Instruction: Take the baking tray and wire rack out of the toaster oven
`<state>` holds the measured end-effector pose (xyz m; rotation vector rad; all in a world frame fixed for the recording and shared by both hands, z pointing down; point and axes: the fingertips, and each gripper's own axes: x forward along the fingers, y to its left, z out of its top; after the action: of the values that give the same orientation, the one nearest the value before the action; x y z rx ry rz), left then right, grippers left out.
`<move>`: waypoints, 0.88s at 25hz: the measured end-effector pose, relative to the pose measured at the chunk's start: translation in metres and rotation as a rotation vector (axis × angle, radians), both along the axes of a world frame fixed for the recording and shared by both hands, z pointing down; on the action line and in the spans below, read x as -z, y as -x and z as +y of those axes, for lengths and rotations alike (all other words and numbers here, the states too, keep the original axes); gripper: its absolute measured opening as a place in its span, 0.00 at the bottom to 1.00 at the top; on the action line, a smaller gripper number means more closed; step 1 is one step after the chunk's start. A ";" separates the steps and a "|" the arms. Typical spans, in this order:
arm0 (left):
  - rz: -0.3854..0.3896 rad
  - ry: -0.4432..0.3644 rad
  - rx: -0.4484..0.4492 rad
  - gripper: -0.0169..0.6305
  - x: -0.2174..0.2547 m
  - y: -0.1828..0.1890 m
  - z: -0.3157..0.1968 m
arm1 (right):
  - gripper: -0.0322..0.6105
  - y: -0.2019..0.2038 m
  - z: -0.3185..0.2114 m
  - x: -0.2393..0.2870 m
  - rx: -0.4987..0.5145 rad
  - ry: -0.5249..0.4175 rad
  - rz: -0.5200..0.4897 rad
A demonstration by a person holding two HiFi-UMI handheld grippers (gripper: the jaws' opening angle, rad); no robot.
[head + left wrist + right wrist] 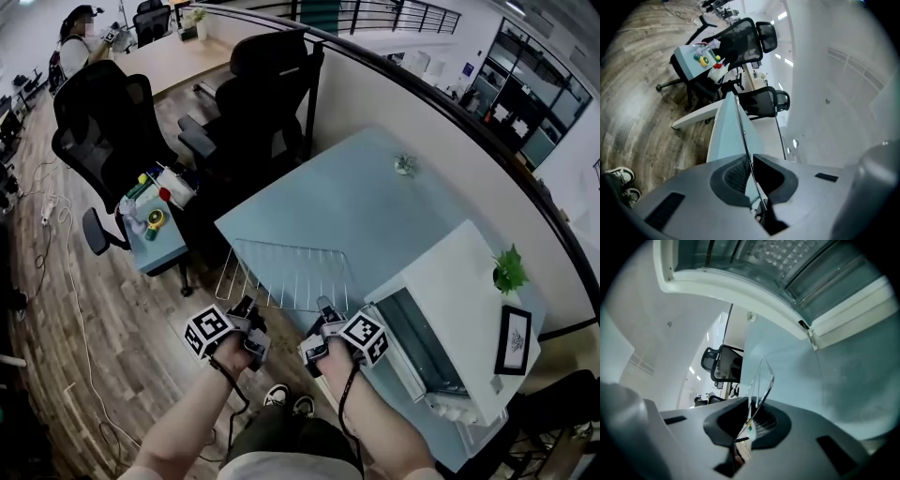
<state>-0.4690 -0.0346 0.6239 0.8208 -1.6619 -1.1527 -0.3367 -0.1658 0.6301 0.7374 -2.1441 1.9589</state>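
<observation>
- Two black office chairs (112, 131) stand on the wood floor at far left, and a small side table (155, 234) with colourful odds and ends sits just in front of them.
- The left gripper (246, 317) has its jaws closed on the near left edge of the wire rack (291, 272). In the left gripper view, the left gripper (751, 161) pinches the wire, which runs edge-on as a thin line (742, 133) away from it.
- The wire rack is outside the oven, held roughly level over the near corner of the pale blue bench (375, 197). Whether it touches the surface cannot be told.
- The right gripper (325, 314) has its jaws clamped on the near right edge of the rack. In its own view, the right gripper (751, 412) has the rack's bent wire loop (761, 380) between its pads.
- The white toaster oven (450, 300) stands on the bench just to the right of the rack, with its door open (787, 273).
- A small green plant (509, 270) and a dark picture frame (514, 339) sit at far right.
</observation>
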 end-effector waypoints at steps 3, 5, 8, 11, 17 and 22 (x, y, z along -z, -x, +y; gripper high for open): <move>0.008 0.037 -0.003 0.04 -0.019 0.006 -0.005 | 0.08 0.009 -0.008 -0.016 -0.010 0.005 0.021; 0.014 0.045 -0.001 0.04 -0.029 0.010 -0.009 | 0.07 0.015 -0.015 -0.025 -0.018 0.006 0.026; 0.014 0.050 0.010 0.04 -0.041 0.021 -0.015 | 0.08 0.027 -0.024 -0.037 -0.011 -0.009 0.040; 0.012 0.073 0.014 0.04 -0.057 0.035 -0.023 | 0.12 0.036 -0.028 -0.053 -0.003 -0.011 0.093; 0.025 0.172 0.061 0.15 -0.085 0.055 -0.030 | 0.20 0.049 -0.038 -0.077 -0.028 0.042 0.135; 0.037 0.198 0.093 0.35 -0.099 0.070 -0.027 | 0.36 0.051 -0.060 -0.068 -0.041 -0.014 0.162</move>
<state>-0.5388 -0.0613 0.7233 0.5996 -1.7661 -1.0392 -0.3874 -0.2258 0.6984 0.9153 -2.0652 1.8358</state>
